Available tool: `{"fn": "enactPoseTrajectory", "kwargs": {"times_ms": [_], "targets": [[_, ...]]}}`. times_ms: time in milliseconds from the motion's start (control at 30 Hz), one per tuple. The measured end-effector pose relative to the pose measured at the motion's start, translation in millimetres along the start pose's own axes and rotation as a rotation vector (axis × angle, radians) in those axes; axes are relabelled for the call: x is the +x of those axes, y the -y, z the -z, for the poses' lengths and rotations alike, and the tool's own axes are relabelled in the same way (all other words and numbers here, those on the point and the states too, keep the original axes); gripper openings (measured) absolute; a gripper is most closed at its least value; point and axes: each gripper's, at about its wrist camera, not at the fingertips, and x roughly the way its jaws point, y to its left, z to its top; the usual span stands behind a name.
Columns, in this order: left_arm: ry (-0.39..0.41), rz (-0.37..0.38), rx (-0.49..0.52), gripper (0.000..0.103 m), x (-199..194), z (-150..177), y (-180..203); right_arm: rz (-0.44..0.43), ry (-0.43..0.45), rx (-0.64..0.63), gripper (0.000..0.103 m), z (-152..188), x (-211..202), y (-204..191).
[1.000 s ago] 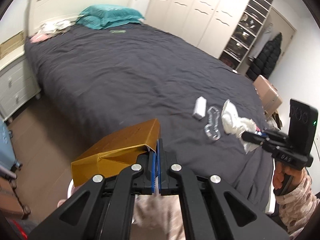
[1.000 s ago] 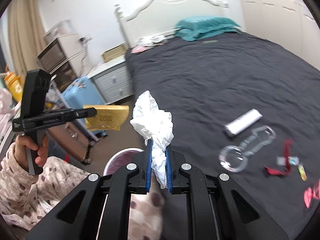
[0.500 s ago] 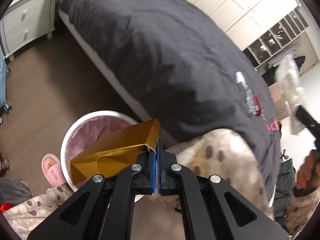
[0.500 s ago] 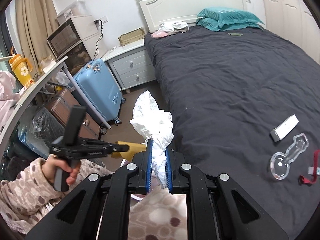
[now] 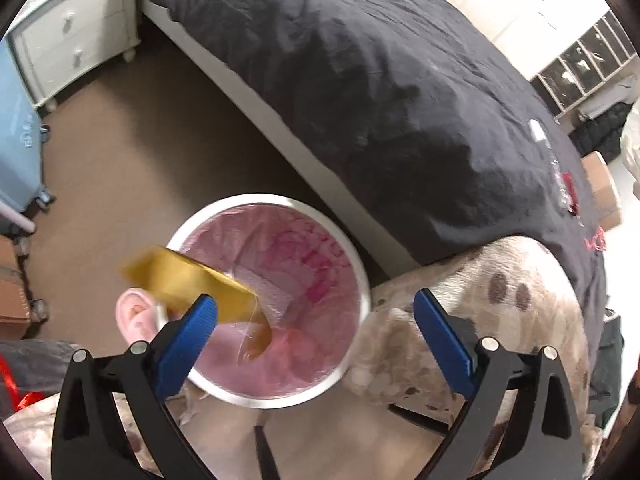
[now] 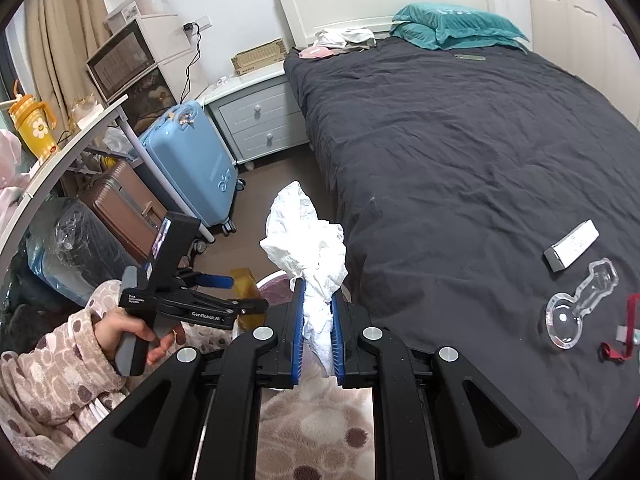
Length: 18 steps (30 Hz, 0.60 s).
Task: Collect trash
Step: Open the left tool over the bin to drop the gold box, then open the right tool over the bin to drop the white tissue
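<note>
The left gripper (image 5: 316, 316) — jaws just sprung wide — is hanging over one bin's rim (image 5: 362, 276) with one gold box (image 5: 188, 284) loose, while the right gripper (image 6: 318, 336) is pinching one crumpled tissue (image 6: 308, 248).

I see gold box (image 5: 192, 288): glossy foil-like card. Bin (image 5: 362, 280): smooth white rim, thin pink plastic liner. Tissue wad (image 6: 310, 248): crumpled matt white paper. Bed cover (image 6: 460, 152): matt dark cloth, wrinkled. Tool pads (image 5: 188, 344): ribbed blue.
</note>
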Motion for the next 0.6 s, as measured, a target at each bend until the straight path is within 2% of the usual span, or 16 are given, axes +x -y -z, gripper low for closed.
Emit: {"fn": "enactPoseTrajectory", "kwargs": {"times_ms": [133,233,367,433,600], "targets": [[0.0,-0.027,-0.046,0.097,-10.1,2.1,-14.4,0.004,-0.03,-0.02,0.011,-1.8,9.4,-6.4],[0.069,-0.068,-0.113,0.097,-34.1,5.9,-29.7,-0.019,-0.092,-0.052,0.011,-5.8,32.5,-15.0],[0.195,-0.118,-0.23,0.098,-71.0,14.2,-66.7,-0.043,-0.22,-0.15,0.011,-4.9,90.2,-42.3],[0.239,-0.139,-0.276,0.098,-82.1,19.1,-84.1,-0.052,-0.313,-0.185,0.011,-4.5,130.9,-57.5],[0.322,-0.16,-0.387,0.098,-92.0,39.9,-115.8,-0.023,-0.468,-0.243,0.011,6.6,212.1,-83.5]]}}
